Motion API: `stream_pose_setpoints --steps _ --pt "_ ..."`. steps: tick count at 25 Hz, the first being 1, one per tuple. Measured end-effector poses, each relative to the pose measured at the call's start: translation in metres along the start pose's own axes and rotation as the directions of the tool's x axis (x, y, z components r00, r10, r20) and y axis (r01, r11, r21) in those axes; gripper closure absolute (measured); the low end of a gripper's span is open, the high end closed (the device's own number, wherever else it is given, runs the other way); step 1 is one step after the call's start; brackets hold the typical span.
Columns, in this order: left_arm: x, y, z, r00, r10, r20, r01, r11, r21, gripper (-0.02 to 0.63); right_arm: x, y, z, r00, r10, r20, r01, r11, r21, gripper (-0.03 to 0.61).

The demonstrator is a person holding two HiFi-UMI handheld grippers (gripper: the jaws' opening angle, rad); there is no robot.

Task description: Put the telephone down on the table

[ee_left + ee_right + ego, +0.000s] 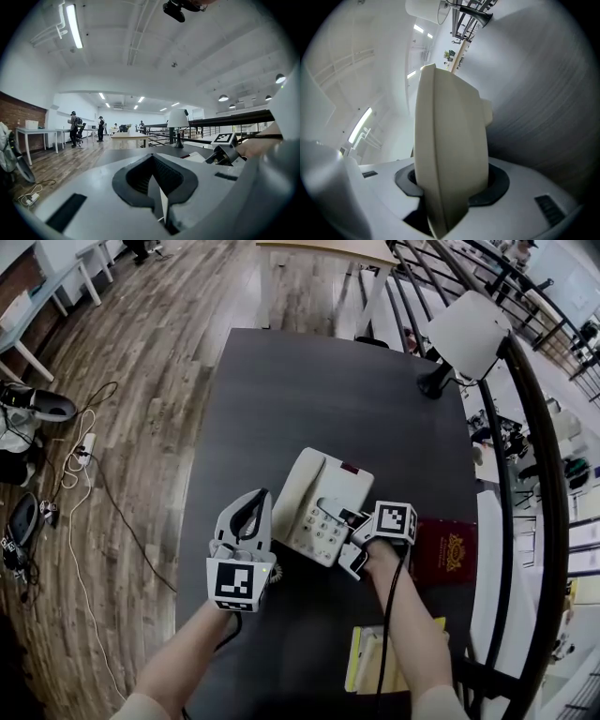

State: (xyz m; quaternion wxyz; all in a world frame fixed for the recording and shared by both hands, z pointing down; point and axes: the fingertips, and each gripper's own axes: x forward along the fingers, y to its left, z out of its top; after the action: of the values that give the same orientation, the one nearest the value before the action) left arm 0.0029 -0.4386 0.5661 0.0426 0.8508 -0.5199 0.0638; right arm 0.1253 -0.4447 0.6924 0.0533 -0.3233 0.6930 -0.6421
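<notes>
**Telephone gripped at its near edge, low over the dark bench**

Seen from above, a beige telephone [323, 507] sits in the middle of the frame over a dark bench [309, 399], keypad facing up. The right tool [352, 526] is clamped on the phone's near right edge. In the right gripper view the casing stands edge-on, and the dark pads press it from both sides about half apart. From these views I cannot tell whether the phone's underside already touches the bench.

The left tool [255, 502] hovers just left of the phone. Its jaws are closed together with nothing between them, and it appears not to touch the phone.

A dark red book [448, 549] lies just right of the right tool. A yellow pad [370, 657] lies at the lower edge of the frame. A white lamp [466, 334] stands well apart at the upper right.

To do this step well, I would bring the phone down level so its whole base meets the bench at once, not one corner first. The grip is on one edge only, so the far side may sag. Lowering slowly should stop the handset from shifting in its cradle. The jaws should part only when the bench carries the weight. The right tool can then draw straight back toward the lower edge of the frame, clear of the red book. The bare patch under the phone looks roomy enough.
</notes>
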Motion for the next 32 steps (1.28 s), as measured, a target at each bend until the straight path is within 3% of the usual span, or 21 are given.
stream_pose_setpoints --steps 4,12,25,32 --pt "0.001 -0.004 -0.007 1.0 -0.019 -0.023 0.02 1.0 0.004 0.611 -0.002 -0.007 0.0 0.998 -0.054 0.016 0.054 0.999 -0.006 0.347" --pt "-0.002 -0.011 -0.017 0.998 -0.036 -0.057 0.037 0.999 0.001 0.611 -0.005 -0.009 0.004 0.972 -0.219 0.08 0.229 0.963 -0.141 0.283" --pt "-0.006 -0.009 -0.026 0.996 -0.033 -0.085 0.031 0.999 -0.019 0.611 -0.016 -0.009 0.002 0.942 -0.274 0.196 0.324 0.896 -0.305 0.238" --pt "-0.007 -0.014 -0.031 0.995 -0.043 -0.093 0.04 0.999 -0.028 0.611 -0.019 -0.011 0.003 0.934 -0.293 0.205 0.349 0.871 -0.345 0.22"
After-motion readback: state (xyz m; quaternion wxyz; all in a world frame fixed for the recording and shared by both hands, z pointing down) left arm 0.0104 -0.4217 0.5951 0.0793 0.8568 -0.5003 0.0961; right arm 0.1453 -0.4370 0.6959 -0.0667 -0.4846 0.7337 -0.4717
